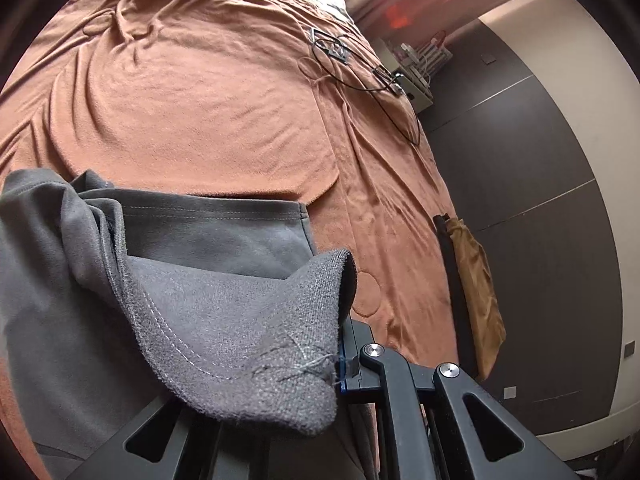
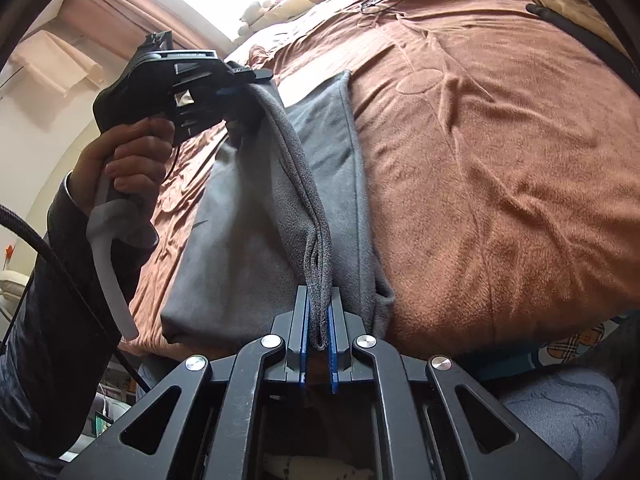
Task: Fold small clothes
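A bed [image 2: 500,152] fills both views, covered by a rumpled rust-orange blanket [image 1: 200,100] with creases running across it. On the near part of the blanket lies the grey garment [image 2: 240,248], a soft fleece piece with pale stitching along its hems; much of it rests flat on the bed while one hemmed edge is lifted off the surface and stretched in a line between the two tools. In the right wrist view the person's left hand [image 2: 132,160], in a dark sleeve [image 2: 52,300], grips the handle of the left tool [image 2: 244,80], which is raised above the bed at the far end of the lifted edge; its jaws are closed on the grey cloth, and in its own camera view the fabric drapes over and hides the fingertips of that tool [image 1: 340,364]. The right tool [image 2: 319,332] sits at the near end of the same edge, its blue-padded fingers pressed together with a folded bunch of the garment's hem pinched between them. A tan cloth bag [image 1: 476,292] hangs at the side of the bed. Farther back on the blanket lies a thin black cable [image 1: 360,76] looped near some small dark devices.
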A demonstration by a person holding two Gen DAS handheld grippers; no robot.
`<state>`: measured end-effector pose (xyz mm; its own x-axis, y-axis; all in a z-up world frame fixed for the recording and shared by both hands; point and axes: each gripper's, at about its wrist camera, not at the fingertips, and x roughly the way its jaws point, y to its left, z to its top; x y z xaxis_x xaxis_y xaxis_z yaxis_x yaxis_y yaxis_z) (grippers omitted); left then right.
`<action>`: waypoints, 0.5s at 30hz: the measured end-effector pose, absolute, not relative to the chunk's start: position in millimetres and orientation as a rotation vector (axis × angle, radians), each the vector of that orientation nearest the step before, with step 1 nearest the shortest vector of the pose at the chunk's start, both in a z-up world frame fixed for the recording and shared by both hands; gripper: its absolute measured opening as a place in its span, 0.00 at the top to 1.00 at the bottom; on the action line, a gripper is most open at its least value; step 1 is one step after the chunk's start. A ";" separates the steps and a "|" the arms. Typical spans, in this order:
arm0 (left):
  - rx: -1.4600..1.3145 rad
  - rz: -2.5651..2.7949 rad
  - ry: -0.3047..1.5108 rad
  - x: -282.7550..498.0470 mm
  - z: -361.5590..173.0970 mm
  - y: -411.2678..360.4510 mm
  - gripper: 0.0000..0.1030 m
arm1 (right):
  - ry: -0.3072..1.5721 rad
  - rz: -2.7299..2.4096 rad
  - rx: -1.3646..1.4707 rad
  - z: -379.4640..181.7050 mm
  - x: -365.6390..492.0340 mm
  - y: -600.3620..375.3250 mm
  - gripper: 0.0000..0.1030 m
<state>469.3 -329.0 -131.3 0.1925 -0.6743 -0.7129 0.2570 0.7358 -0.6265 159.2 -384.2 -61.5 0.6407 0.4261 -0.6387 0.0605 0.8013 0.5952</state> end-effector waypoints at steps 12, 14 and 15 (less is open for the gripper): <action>-0.300 -0.658 1.296 485.0 -168.6 -373.5 0.88 | 0.886 0.211 0.650 -73.4 159.6 -393.4 0.96; -0.305 -0.672 1.302 485.7 -170.8 -375.7 0.75 | 0.890 0.212 0.647 -74.6 159.9 -392.5 0.96; -0.316 -0.687 1.298 485.3 -169.3 -375.1 0.72 | 0.892 0.212 0.644 -74.7 159.6 -391.8 0.96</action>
